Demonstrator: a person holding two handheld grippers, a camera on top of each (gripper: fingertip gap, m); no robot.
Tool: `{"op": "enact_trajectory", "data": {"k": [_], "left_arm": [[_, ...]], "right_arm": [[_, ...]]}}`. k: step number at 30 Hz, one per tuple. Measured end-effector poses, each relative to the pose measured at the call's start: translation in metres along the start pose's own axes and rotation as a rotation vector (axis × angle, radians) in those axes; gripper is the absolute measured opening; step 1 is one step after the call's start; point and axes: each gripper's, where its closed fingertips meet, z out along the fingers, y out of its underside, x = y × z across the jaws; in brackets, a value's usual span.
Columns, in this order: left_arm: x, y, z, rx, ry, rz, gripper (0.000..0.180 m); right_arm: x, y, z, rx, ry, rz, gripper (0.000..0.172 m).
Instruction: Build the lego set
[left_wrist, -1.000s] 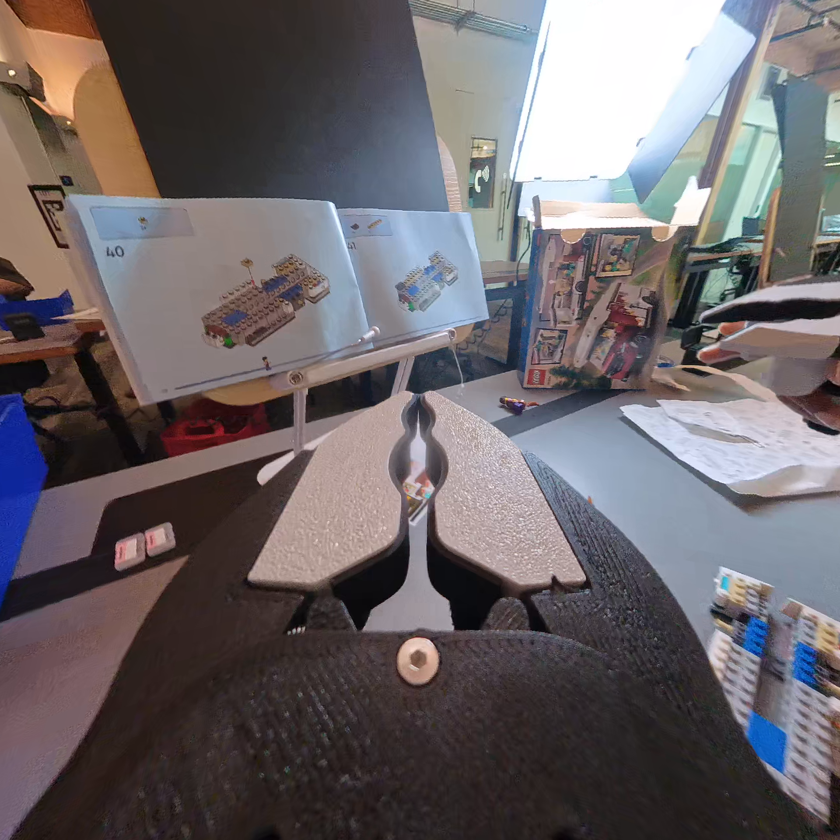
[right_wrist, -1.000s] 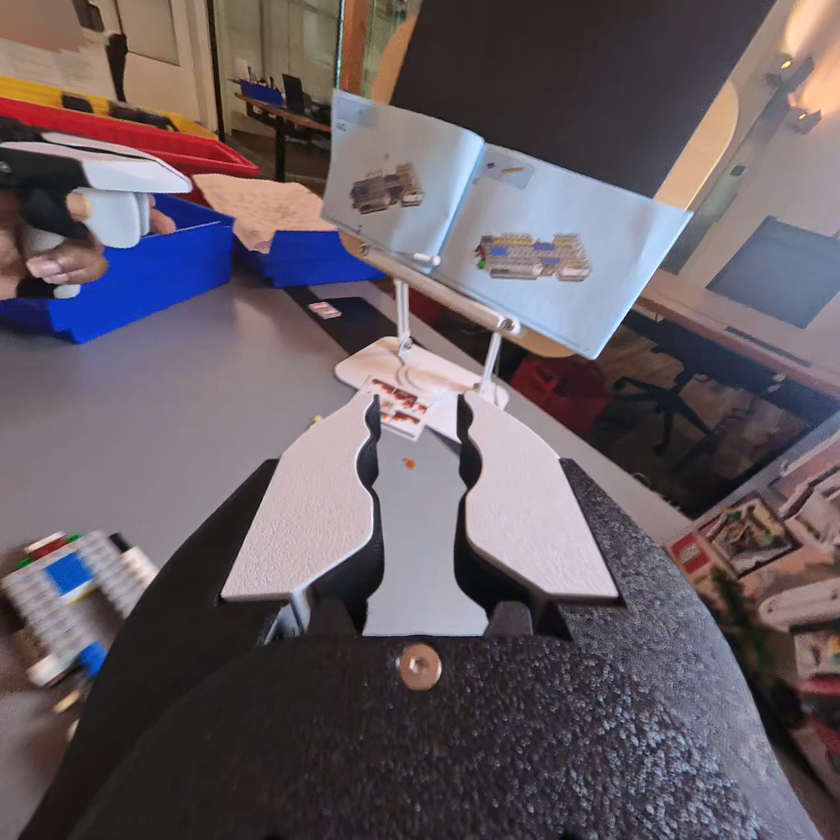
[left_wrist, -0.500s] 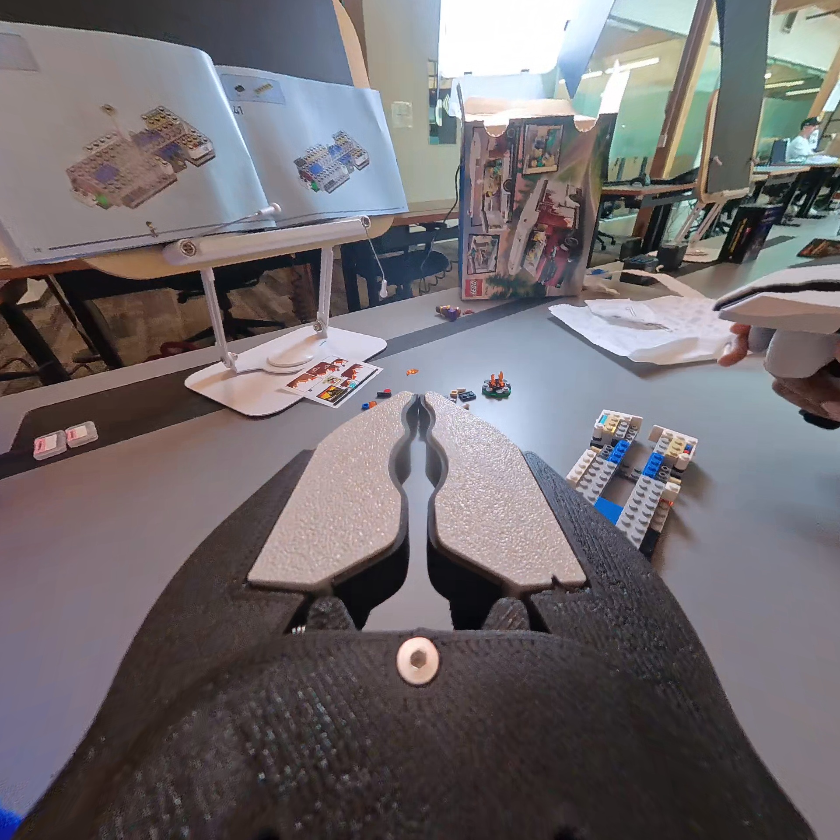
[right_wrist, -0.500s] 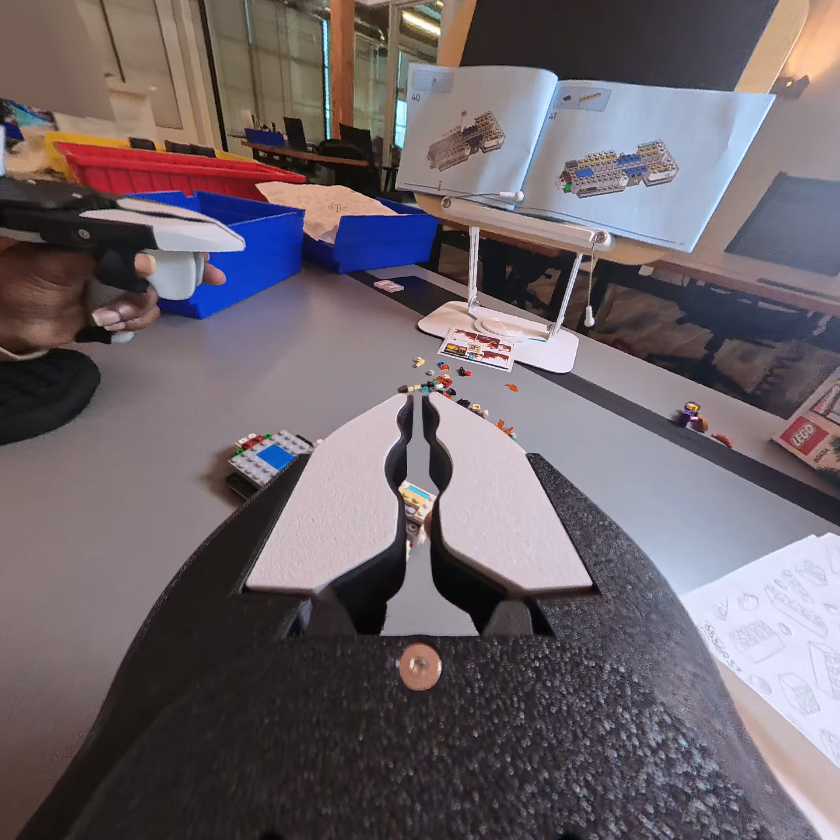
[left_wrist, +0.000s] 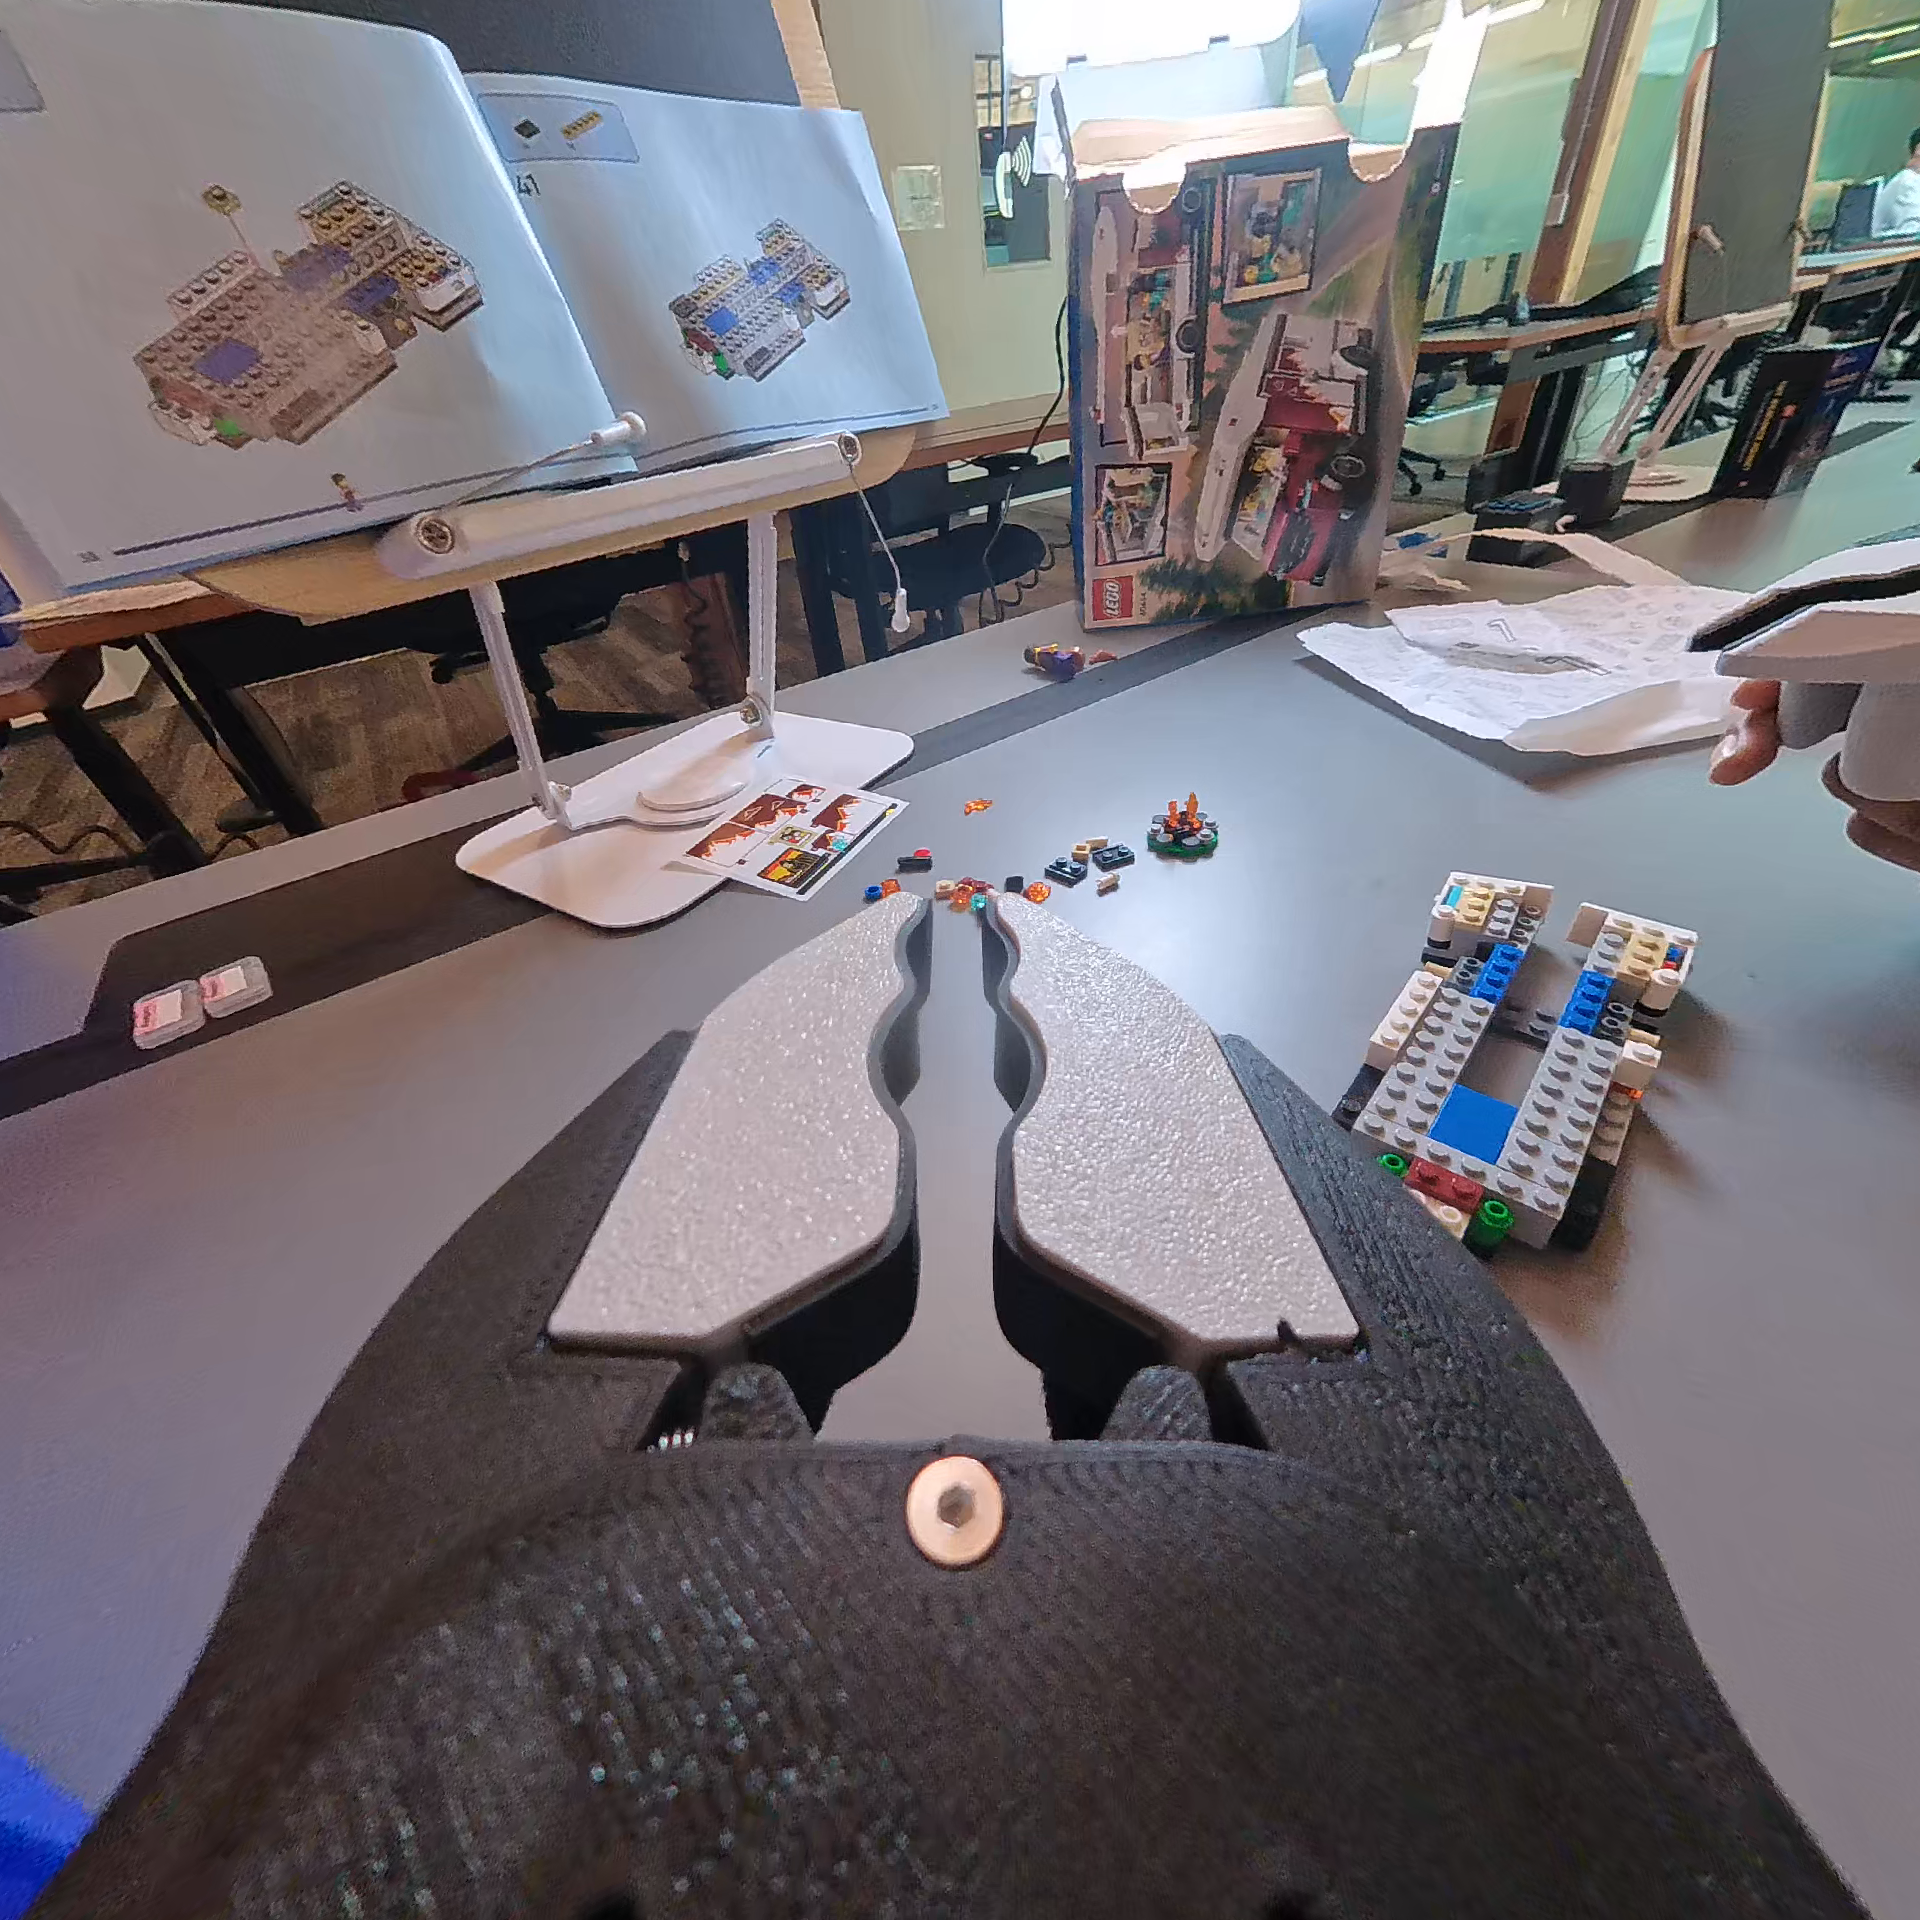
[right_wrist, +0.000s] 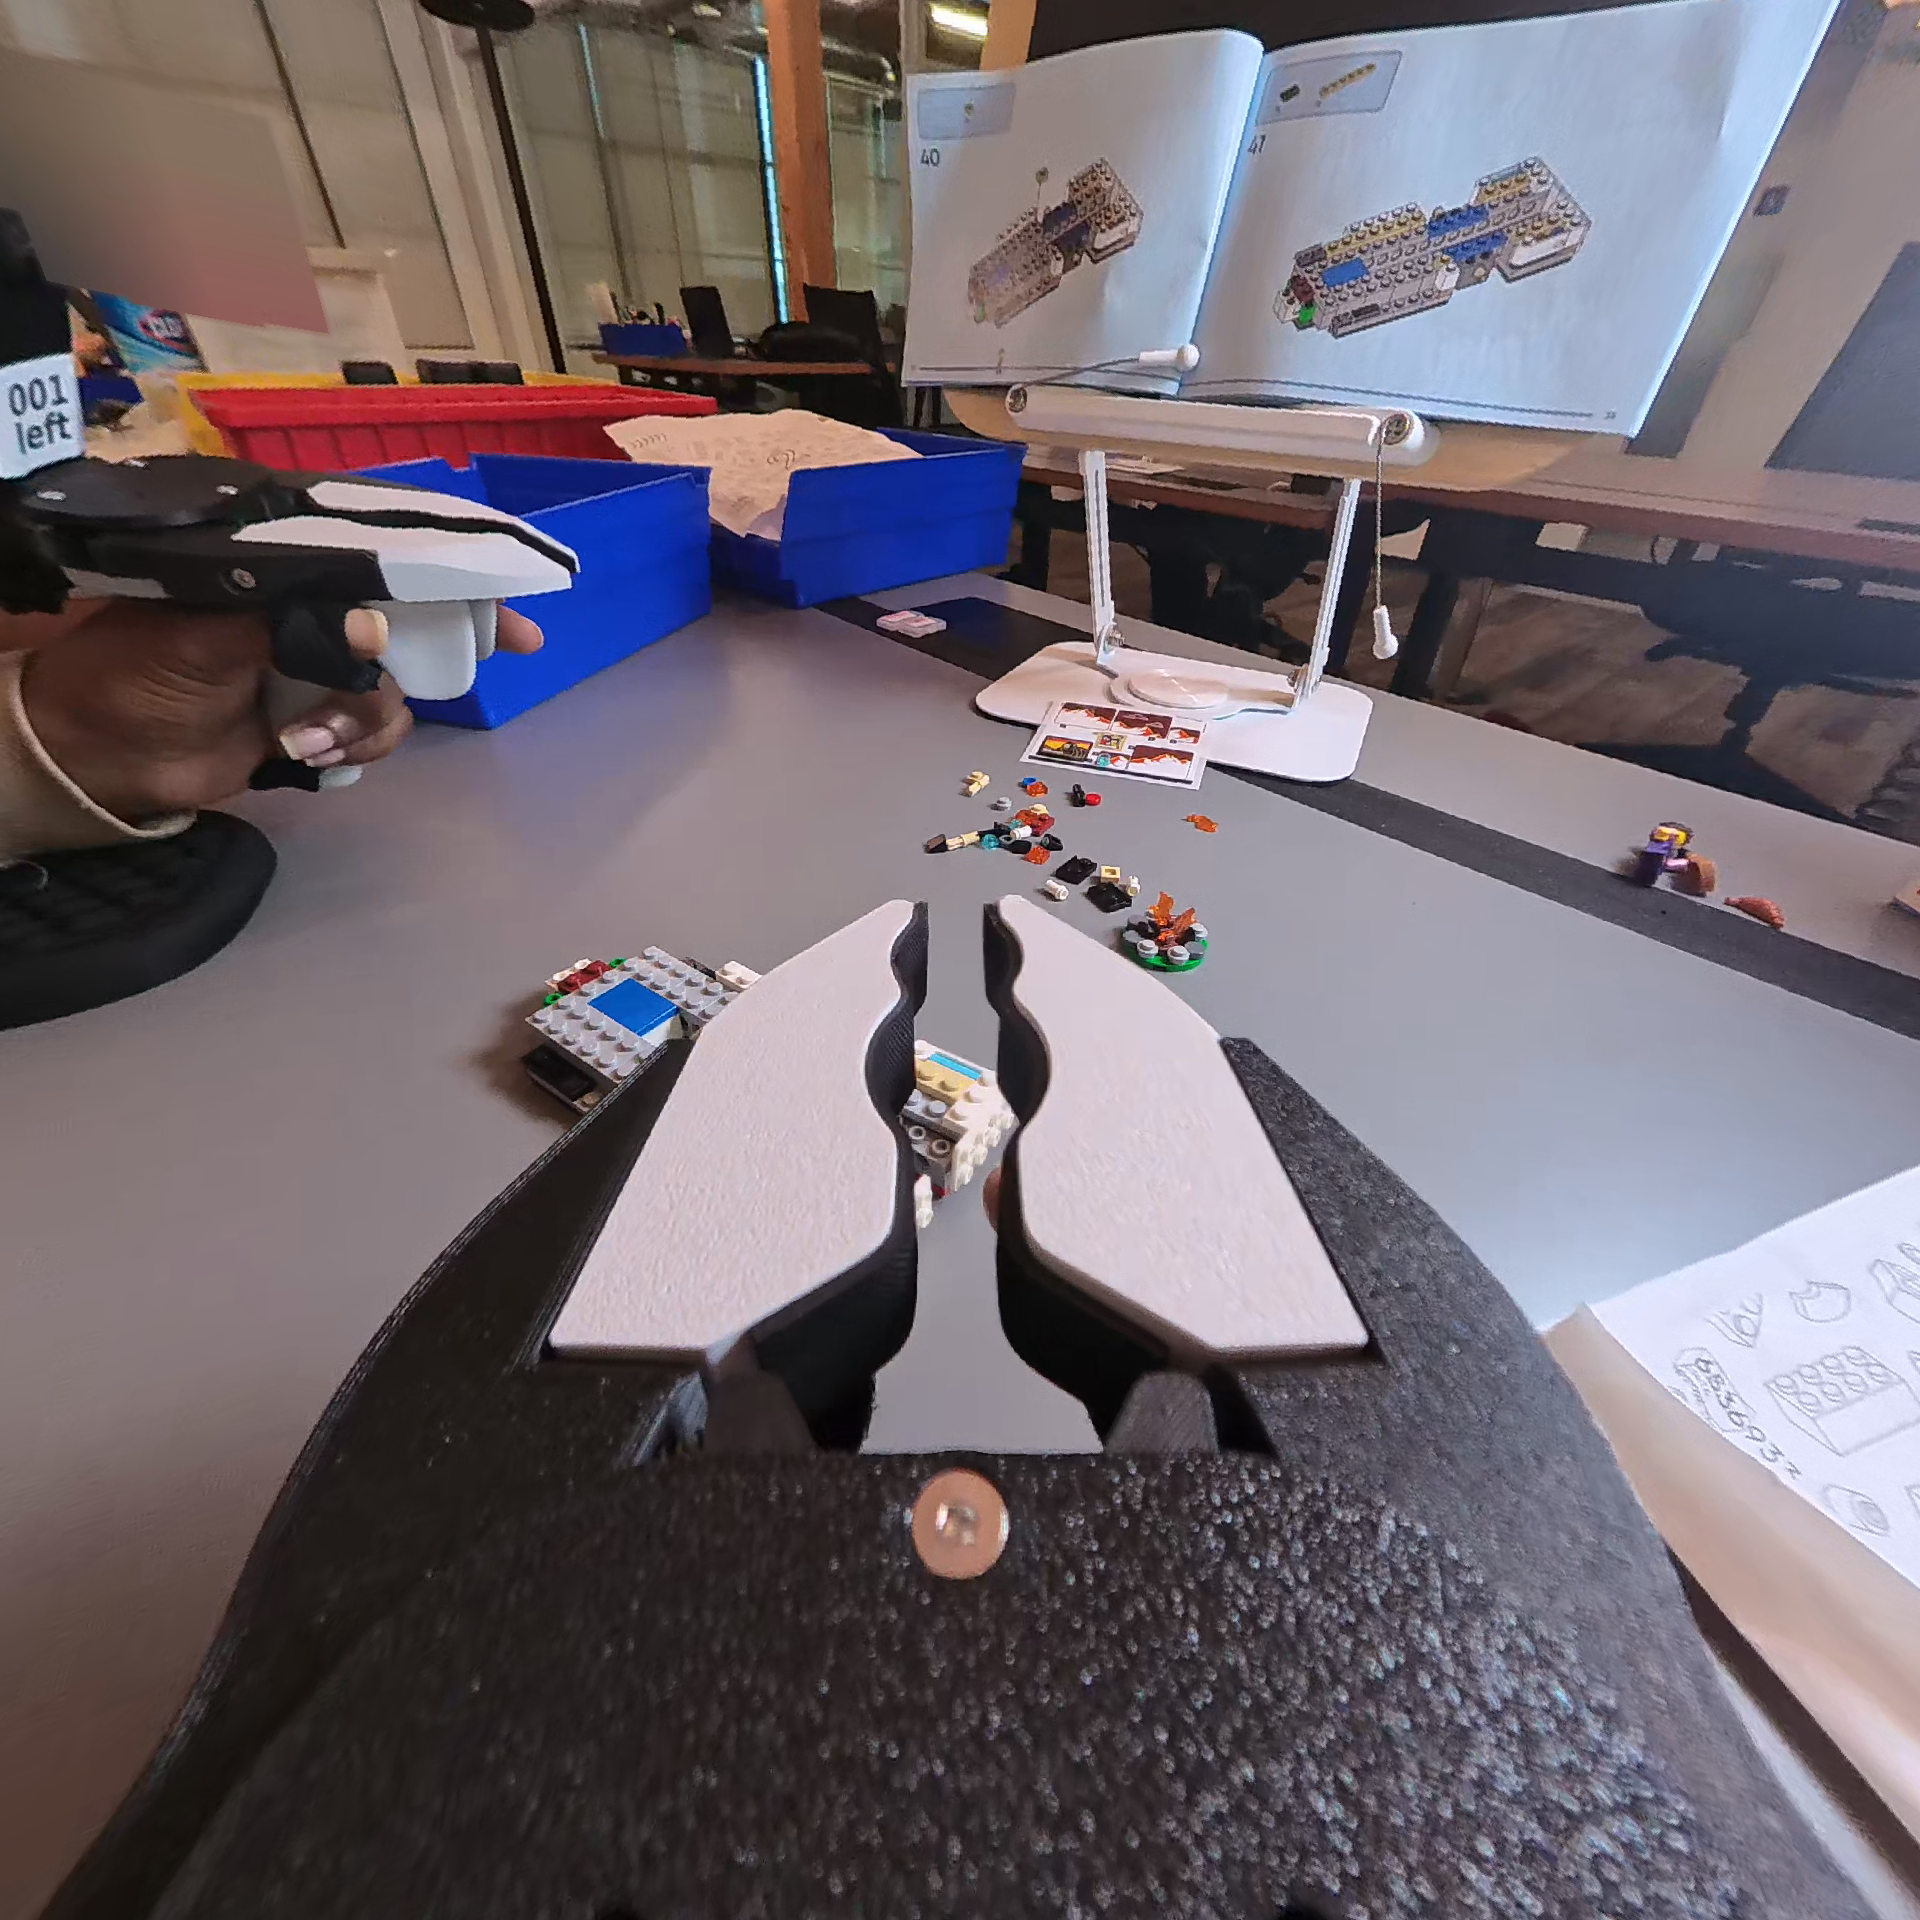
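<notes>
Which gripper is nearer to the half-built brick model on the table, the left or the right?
Right. The right gripper hovers directly over the brick model, partly covering it. The left gripper is off to the model's side, apart from it.

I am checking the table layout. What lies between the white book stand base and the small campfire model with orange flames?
In the right wrist view, a sticker sheet at the stand base, then scattered small bricks on the grey table before the campfire model.

Left wrist view: brick model (left_wrist: 1512, 1060) on table (left_wrist: 312, 1195) at 3 o'clock. Loose bricks (left_wrist: 1039, 873) at 12. Sticker sheet (left_wrist: 795, 834) partly on book stand (left_wrist: 675, 821) at 11, instruction booklet (left_wrist: 416, 291) on it. Box (left_wrist: 1236, 384) at 1, paper sheets (left_wrist: 1507, 665) to its right.
</notes>
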Motion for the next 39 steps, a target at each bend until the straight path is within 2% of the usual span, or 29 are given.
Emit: {"op": "enact_trajectory", "data": {"k": [15, 18, 21, 26, 29, 34, 39], "left_arm": [[-0.020, -0.006, -0.002, 0.013, -0.068, -0.008, 0.013], [-0.038, -0.018, 0.002, 0.031, -0.125, 0.021, 0.014], [-0.060, -0.049, 0.009, 0.087, -0.177, 0.041, 0.016], [-0.116, -0.121, 0.044, 0.202, -0.266, 0.010, 0.015], [-0.158, -0.149, 0.079, 0.232, -0.331, -0.025, 0.011], [-0.219, -0.148, 0.126, 0.181, -0.442, -0.063, 0.009], [-0.236, -0.144, 0.140, 0.172, -0.493, -0.029, 0.003]], "right_arm": [[0.001, 0.000, 0.001, -0.010, 0.009, -0.007, 0.034], [0.002, -0.001, 0.000, -0.006, 0.016, -0.013, 0.036], [0.001, 0.000, 0.001, -0.013, 0.014, -0.009, 0.036], [-0.002, 0.002, 0.003, -0.021, 0.005, -0.003, 0.037], [-0.002, 0.001, 0.003, -0.020, 0.008, -0.011, 0.037], [0.002, -0.001, -0.001, -0.007, 0.023, -0.008, 0.036], [0.007, -0.001, -0.003, -0.001, 0.028, 0.016, 0.036]]}}
